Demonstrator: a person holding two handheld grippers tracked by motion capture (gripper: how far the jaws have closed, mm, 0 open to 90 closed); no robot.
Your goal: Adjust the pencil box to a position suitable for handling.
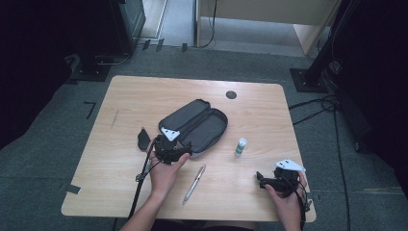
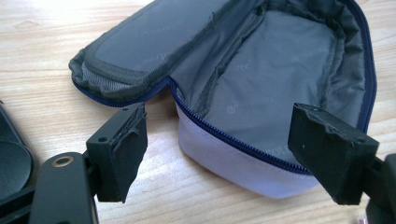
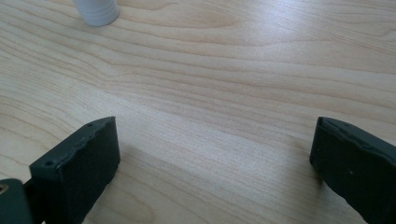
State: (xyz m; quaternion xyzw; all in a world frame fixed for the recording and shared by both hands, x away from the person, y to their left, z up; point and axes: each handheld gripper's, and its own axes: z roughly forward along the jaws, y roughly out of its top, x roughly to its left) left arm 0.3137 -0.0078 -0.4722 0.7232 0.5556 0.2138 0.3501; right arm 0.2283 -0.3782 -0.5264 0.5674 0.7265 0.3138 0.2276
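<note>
A grey pencil case point(image 1: 195, 126) with a blue zipper lies open in the middle of the wooden table point(image 1: 144, 96), its lid flap folded back. My left gripper point(image 1: 185, 148) is at the case's near end. In the left gripper view the case point(image 2: 261, 79) shows its empty grey lining, and the left gripper point(image 2: 224, 158) stands open with the case's white end wall between the pads, untouched. My right gripper point(image 1: 261, 179) rests near the table's front right. In its own view the right gripper point(image 3: 210, 172) is open over bare wood.
A silver pen point(image 1: 194, 184) lies between the two hands near the front edge. A small white bottle with a green cap point(image 1: 240, 146) stands right of the case; its base point(image 3: 98, 11) shows ahead of the right gripper. A black flat object point(image 1: 143, 138) lies left of the case.
</note>
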